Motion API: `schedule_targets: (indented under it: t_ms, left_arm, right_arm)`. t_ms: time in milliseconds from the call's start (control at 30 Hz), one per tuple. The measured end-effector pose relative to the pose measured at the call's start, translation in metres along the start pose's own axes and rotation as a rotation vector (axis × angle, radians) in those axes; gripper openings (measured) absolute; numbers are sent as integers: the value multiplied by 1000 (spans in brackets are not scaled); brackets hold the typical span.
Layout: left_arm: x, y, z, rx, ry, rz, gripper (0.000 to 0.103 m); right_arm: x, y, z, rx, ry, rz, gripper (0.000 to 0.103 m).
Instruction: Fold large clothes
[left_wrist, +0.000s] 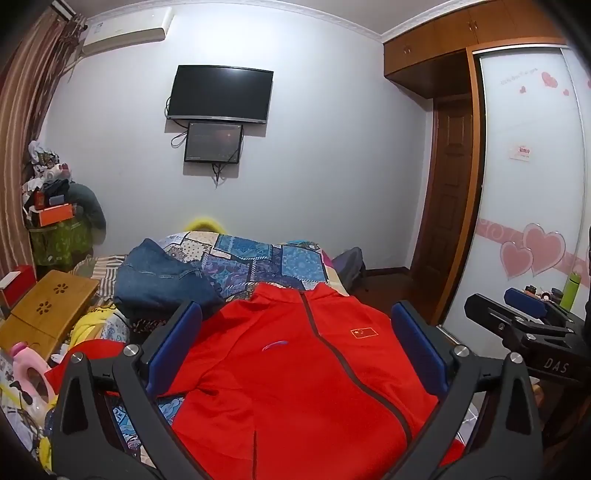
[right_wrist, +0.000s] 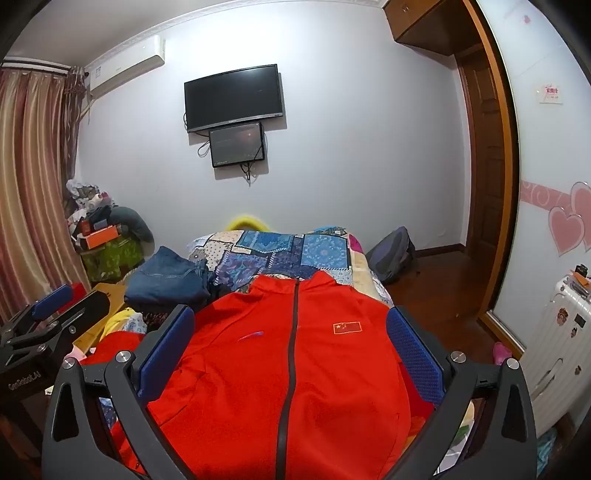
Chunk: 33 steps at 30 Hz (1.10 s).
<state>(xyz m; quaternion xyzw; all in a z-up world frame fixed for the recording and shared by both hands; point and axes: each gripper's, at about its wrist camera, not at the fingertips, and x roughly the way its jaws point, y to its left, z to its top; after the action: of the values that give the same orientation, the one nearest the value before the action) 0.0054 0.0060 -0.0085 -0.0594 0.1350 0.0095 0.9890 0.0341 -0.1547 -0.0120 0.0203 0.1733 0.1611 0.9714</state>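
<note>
A red zip jacket (left_wrist: 280, 373) with a small flag patch lies flat, front up and zipped, on the bed; it also shows in the right wrist view (right_wrist: 258, 373). My left gripper (left_wrist: 295, 325) is open and empty, held above the jacket's chest. My right gripper (right_wrist: 291, 325) is open and empty, held above the jacket too. The right gripper shows at the right edge of the left wrist view (left_wrist: 517, 317), and the left gripper at the left edge of the right wrist view (right_wrist: 55, 314).
Folded blue jeans (left_wrist: 159, 277) lie on the patchwork bedspread (left_wrist: 266, 258) beyond the jacket. A wooden lap desk (left_wrist: 44, 310) and clutter sit at the left. A backpack (right_wrist: 391, 254) lies on the floor, a white suitcase (right_wrist: 554, 350) and wardrobe at the right.
</note>
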Motion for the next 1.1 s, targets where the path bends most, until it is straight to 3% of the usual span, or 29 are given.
schedule_targets:
  t_ms: [1100]
  left_arm:
    - [6,7,0,-36,9,8,103]
  right_arm:
    - [1,7,-1,-31,19,5,103]
